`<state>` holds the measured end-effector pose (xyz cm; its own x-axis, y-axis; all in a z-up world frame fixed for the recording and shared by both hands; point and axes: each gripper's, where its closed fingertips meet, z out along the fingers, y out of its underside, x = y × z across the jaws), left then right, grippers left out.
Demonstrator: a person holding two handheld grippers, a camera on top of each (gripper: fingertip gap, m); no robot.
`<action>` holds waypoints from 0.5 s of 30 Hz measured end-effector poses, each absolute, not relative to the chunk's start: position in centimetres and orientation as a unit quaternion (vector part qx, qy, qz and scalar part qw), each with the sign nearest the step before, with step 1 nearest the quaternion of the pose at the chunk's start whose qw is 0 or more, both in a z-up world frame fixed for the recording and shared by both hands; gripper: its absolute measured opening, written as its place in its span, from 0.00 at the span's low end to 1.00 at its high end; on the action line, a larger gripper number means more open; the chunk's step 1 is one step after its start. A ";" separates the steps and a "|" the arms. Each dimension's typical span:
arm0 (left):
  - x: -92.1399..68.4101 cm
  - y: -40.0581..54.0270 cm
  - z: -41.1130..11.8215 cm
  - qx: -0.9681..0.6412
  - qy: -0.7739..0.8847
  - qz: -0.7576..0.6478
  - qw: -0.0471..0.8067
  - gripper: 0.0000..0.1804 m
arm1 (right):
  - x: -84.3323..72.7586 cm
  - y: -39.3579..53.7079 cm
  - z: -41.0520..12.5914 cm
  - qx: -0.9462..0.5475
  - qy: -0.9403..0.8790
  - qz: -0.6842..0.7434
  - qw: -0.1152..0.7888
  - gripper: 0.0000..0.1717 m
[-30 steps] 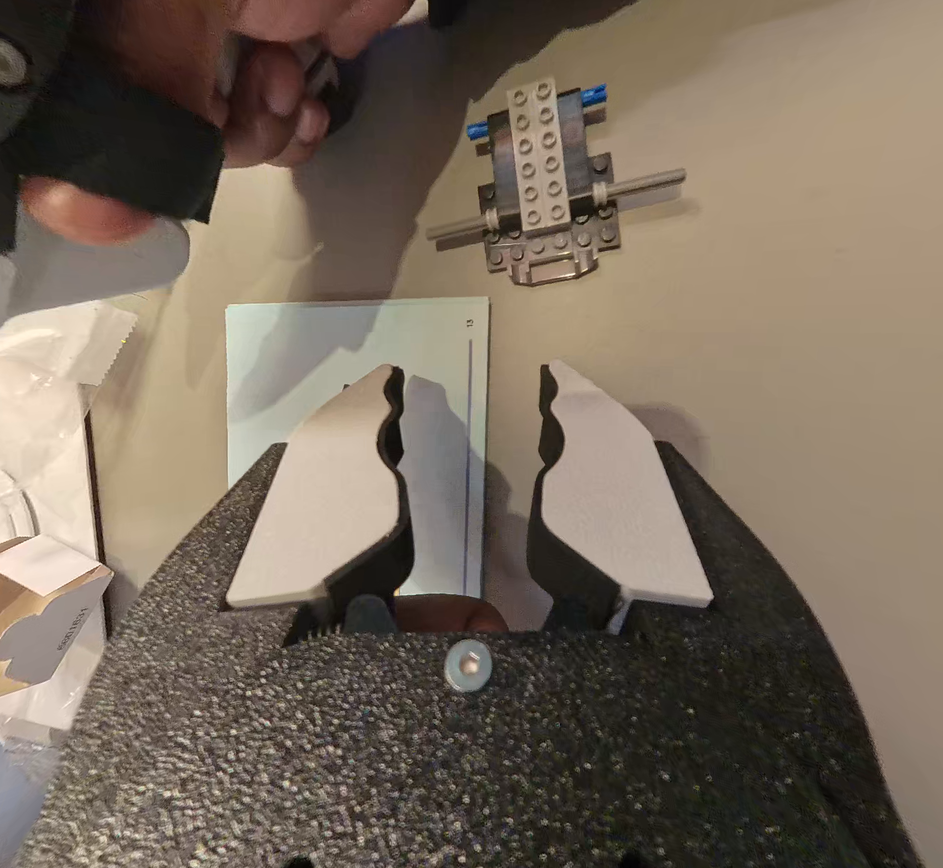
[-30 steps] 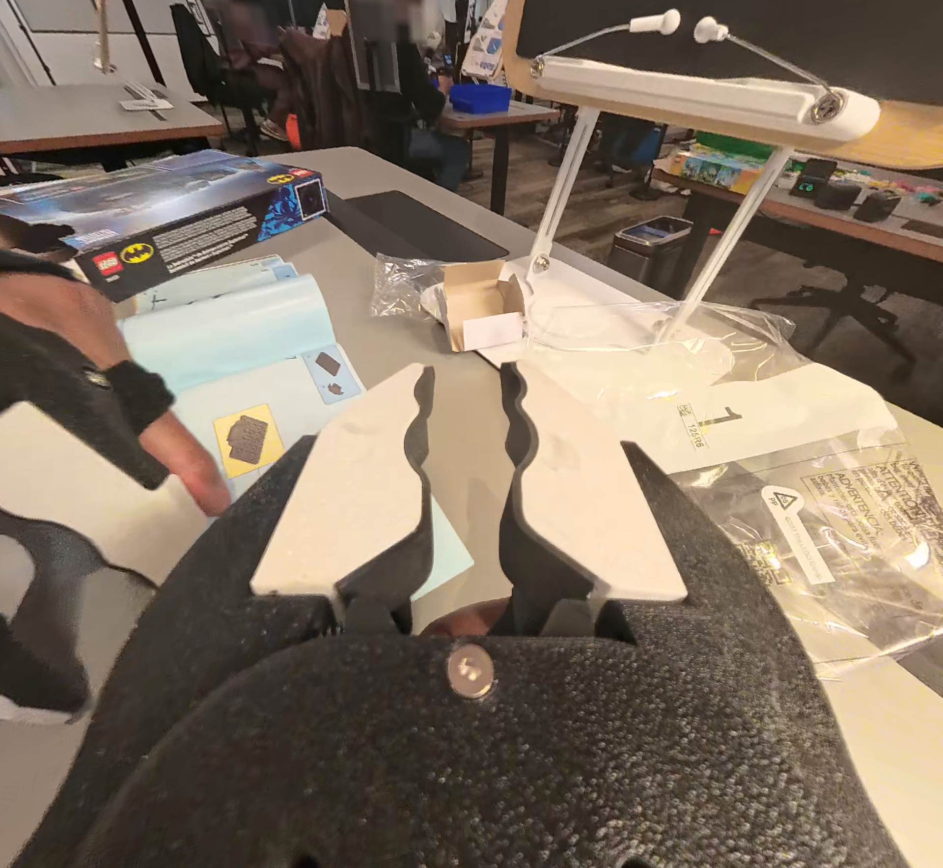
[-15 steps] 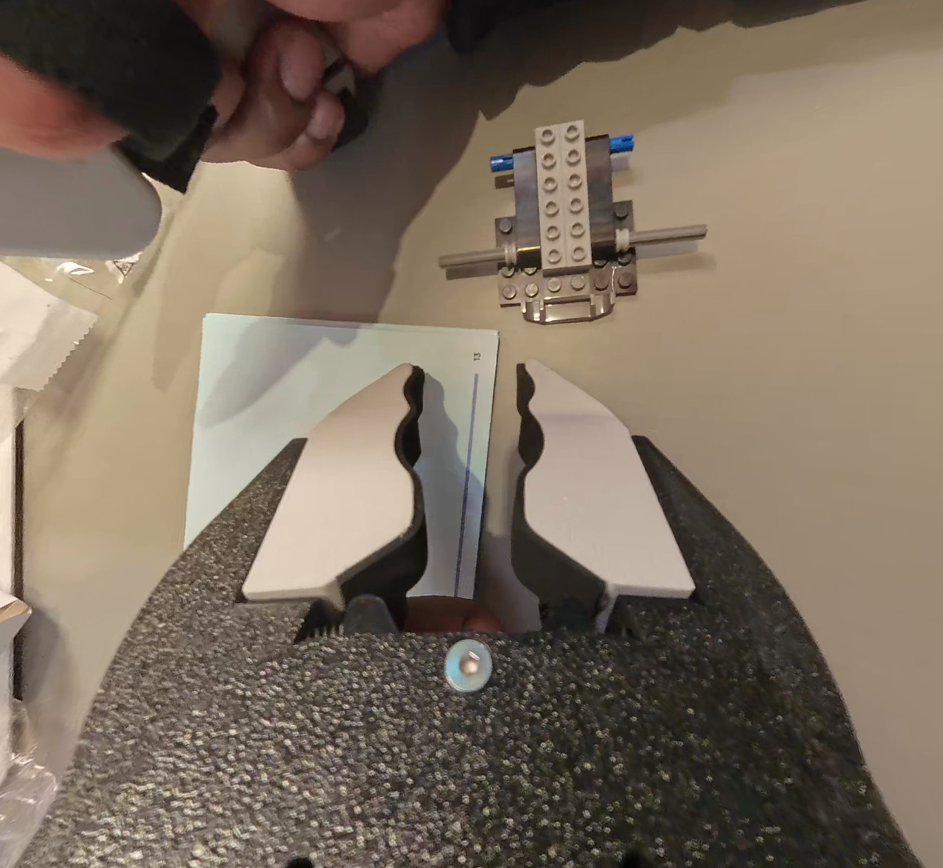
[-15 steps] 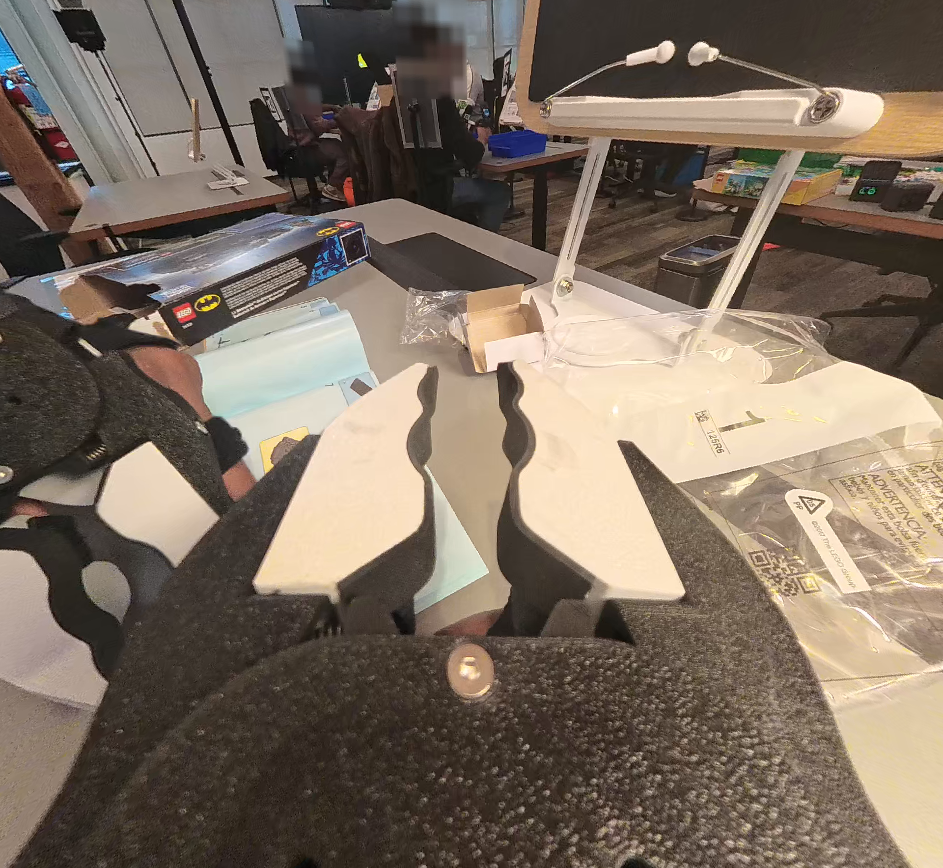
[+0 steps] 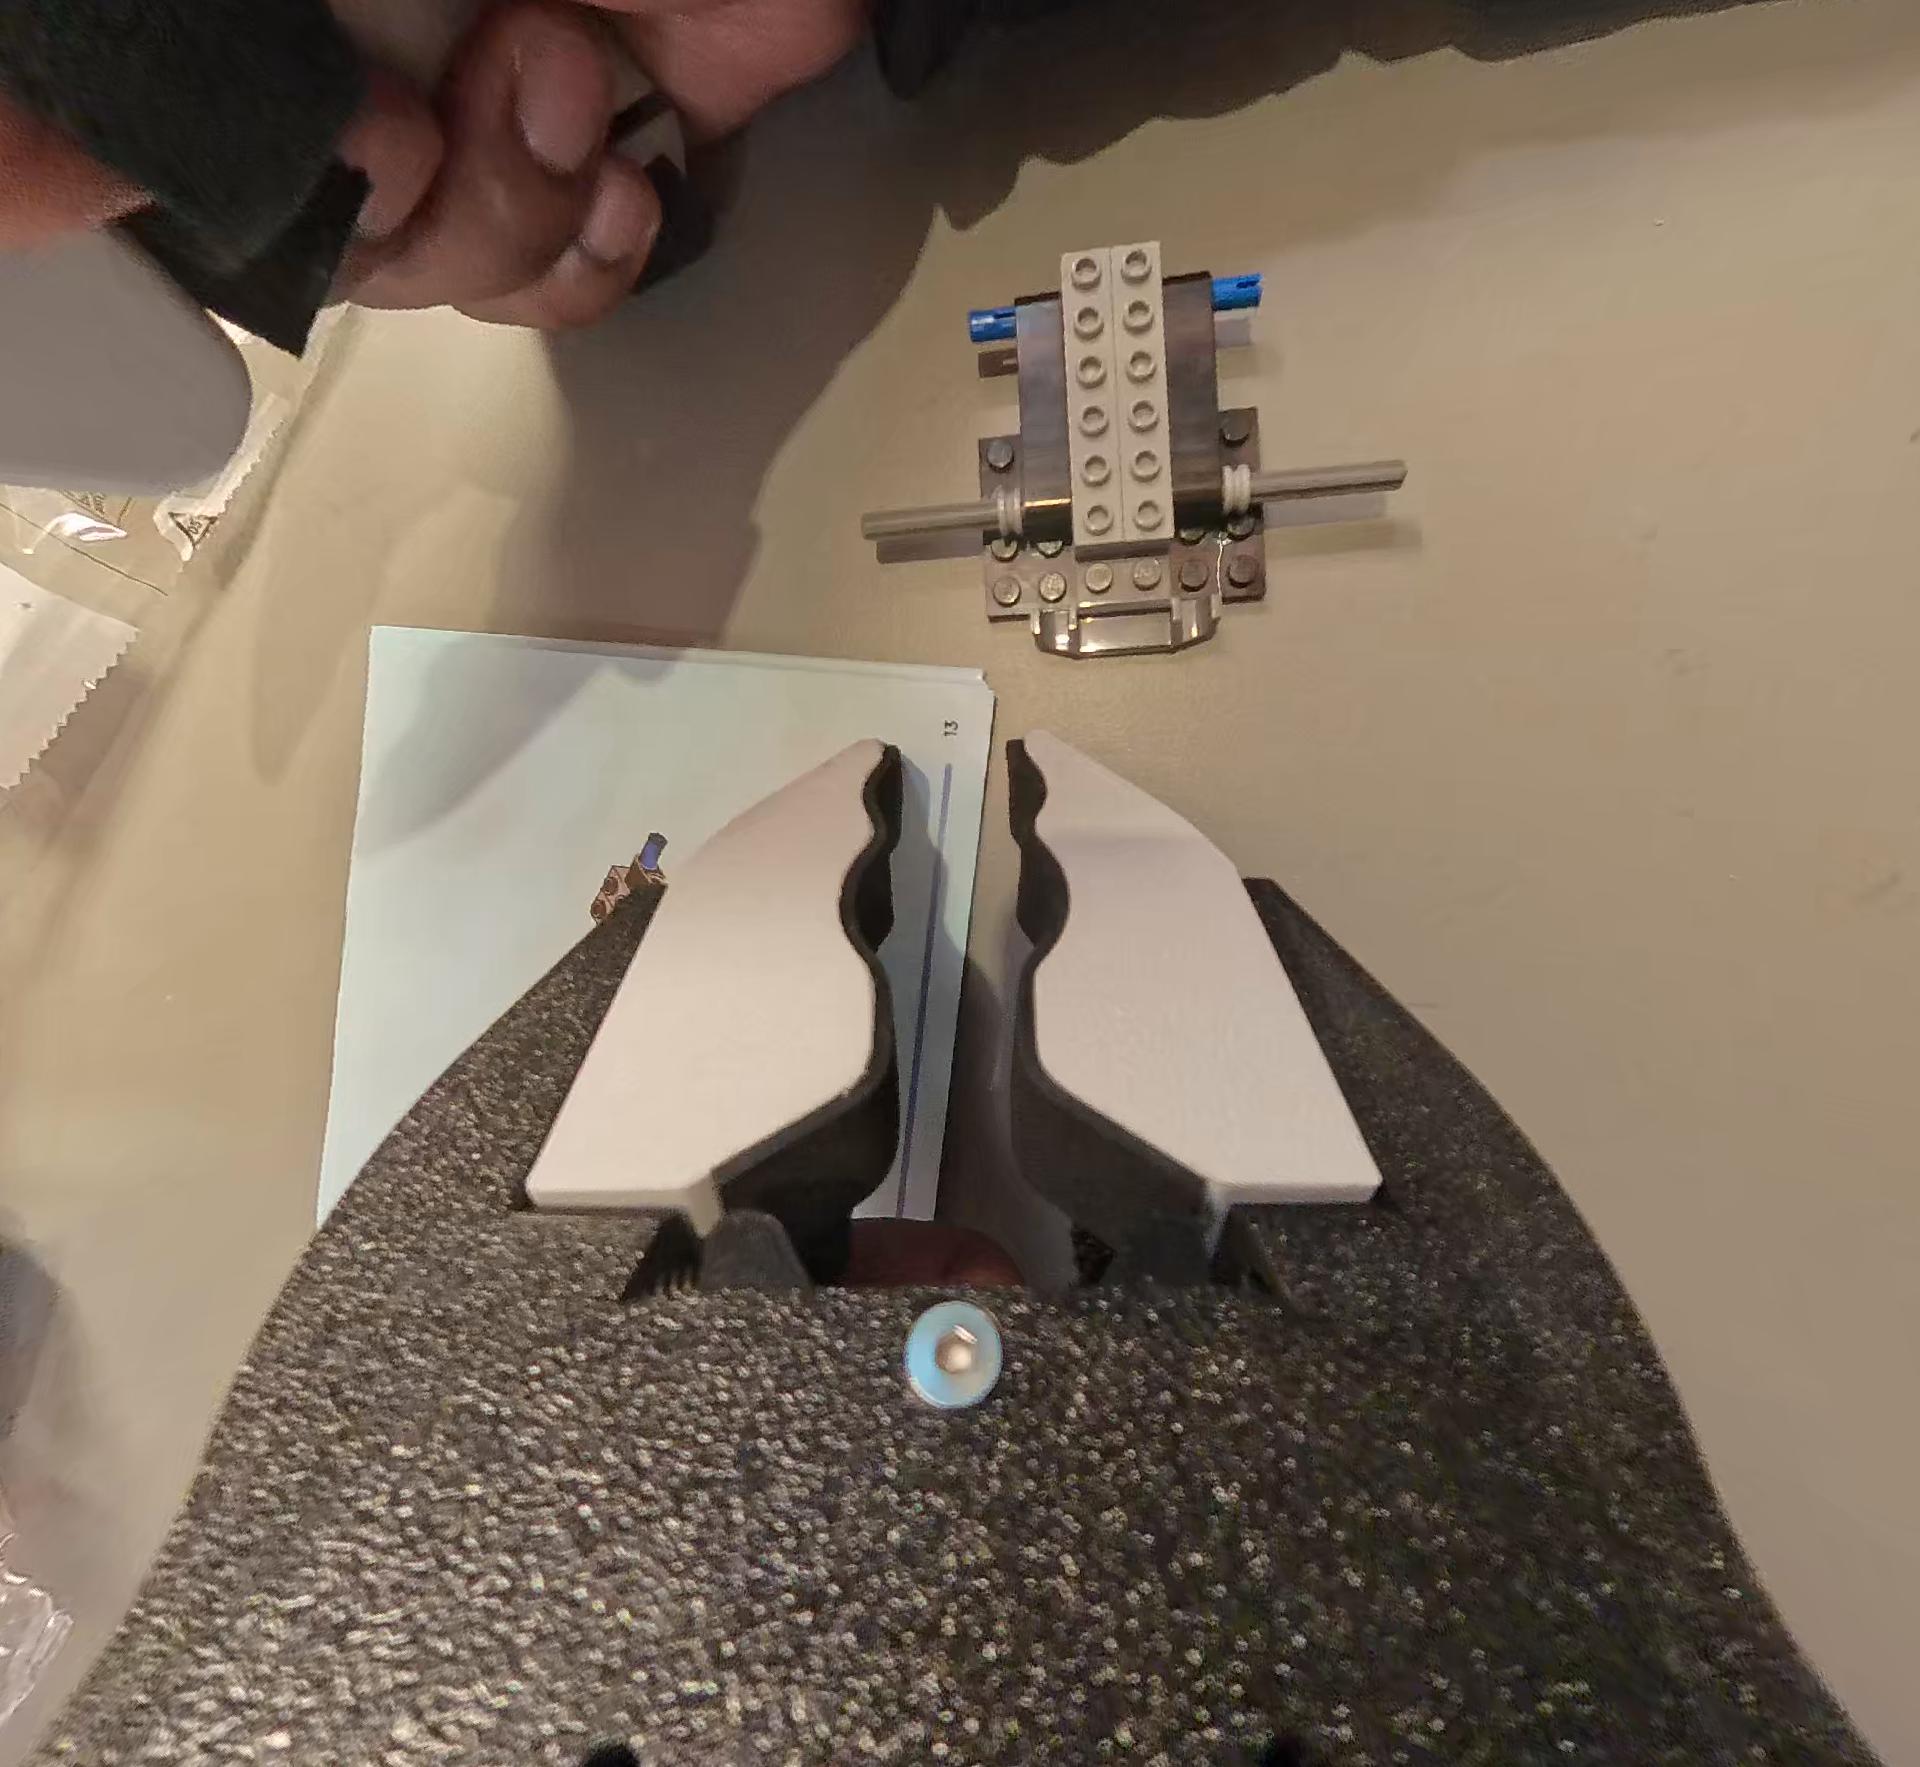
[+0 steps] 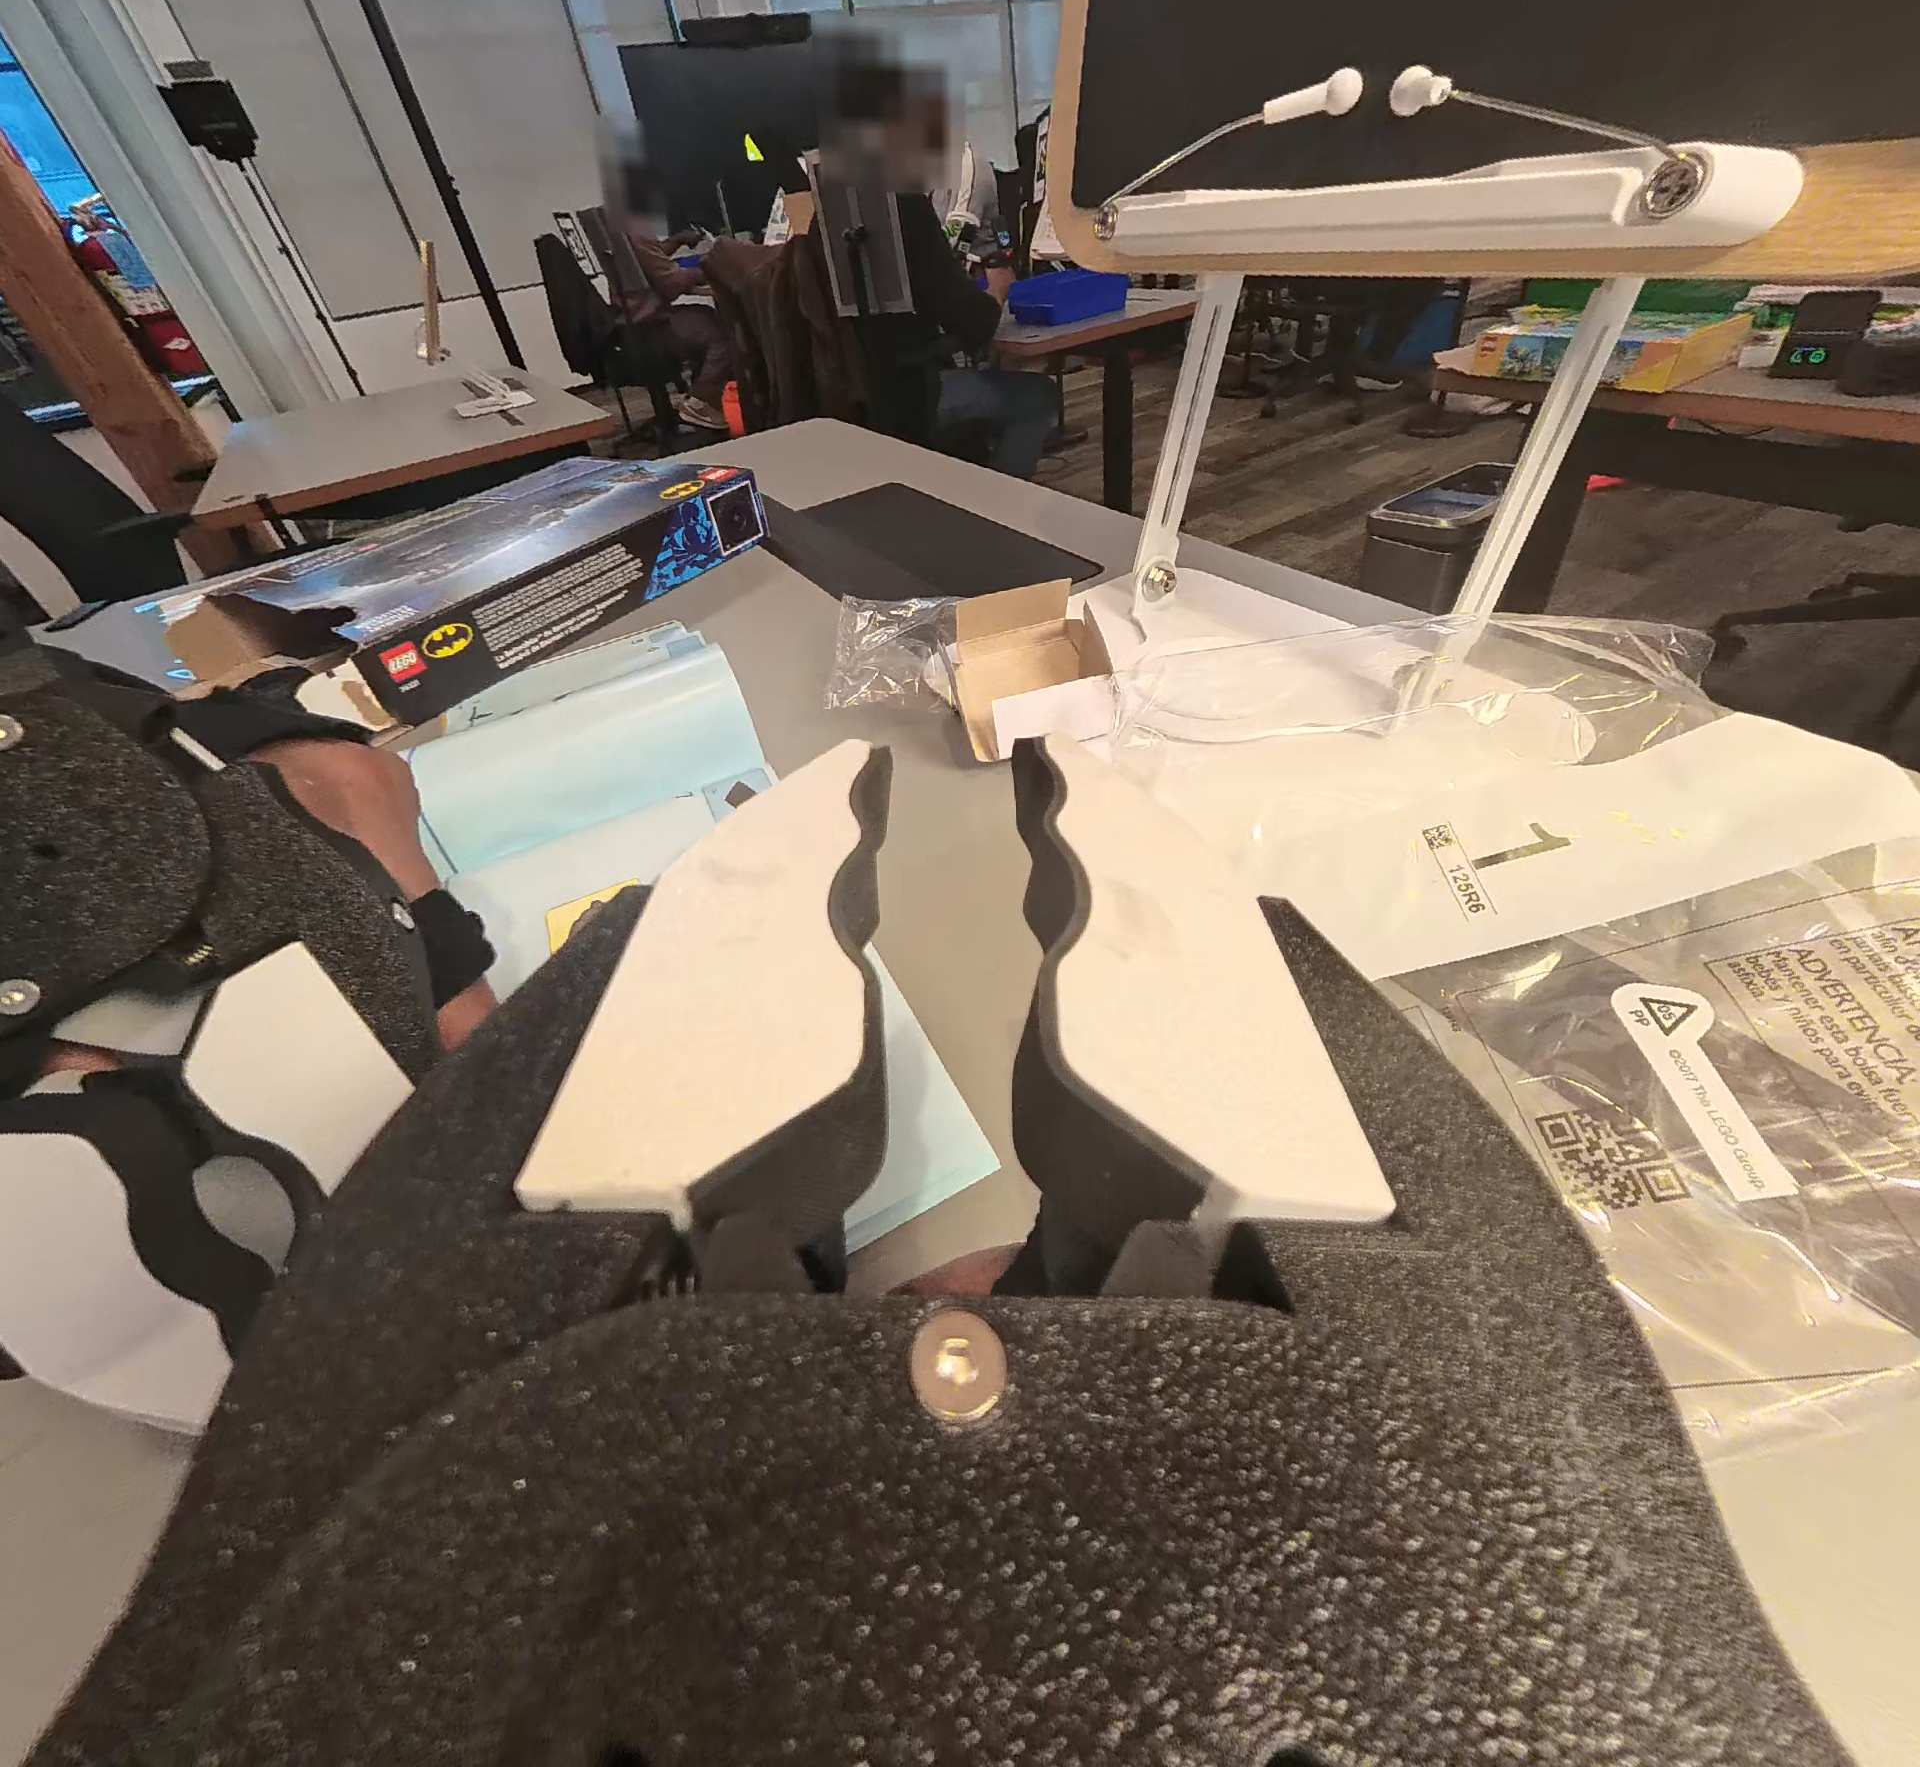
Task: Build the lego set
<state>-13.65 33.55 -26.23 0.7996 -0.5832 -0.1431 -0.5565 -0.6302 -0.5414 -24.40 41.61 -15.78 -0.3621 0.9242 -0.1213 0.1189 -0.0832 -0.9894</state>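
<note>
Both grippers empty, jaws narrowly parted: left gripper (image 5: 945, 761) hovers over the booklet (image 5: 623, 782) edge, near the small brick assembly (image 5: 1127, 460) on the table (image 5: 1558, 782)—judged light, rigid, snap-fragile, best pinched across its grey plate; right gripper (image 6: 951, 761) idles above.

The left wrist view is dim and warm, the beige matte tabletop (image 5: 1558, 886) crossed by a broad soft-edged shadow (image 5: 831, 346) along its far edge, and the person's hand (image 5: 540, 190) there is blurred and out of focus. The right wrist view is brighter and cooler, daylight coming through the frosted tall windows (image 6: 582, 107) behind, with glare streaks on the crinkled clear plastic bags (image 6: 1714, 1094). Both pictures bend strongly toward their edges, and mosaic patches cover distant heads.
</note>
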 end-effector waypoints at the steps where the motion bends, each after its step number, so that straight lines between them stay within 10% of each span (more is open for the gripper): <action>1: -13.7 33.5 -26.2 -0.903 0.316 -0.022 0.291 0.11 | -24.4 41.6 -15.8 -0.447 -0.583 0.584 0.345 0.14; 15: -13.7 33.4 -26.2 -0.903 0.321 -0.007 0.284 0.09 | -24.3 41.6 -15.7 -0.445 -0.582 0.586 0.347 0.14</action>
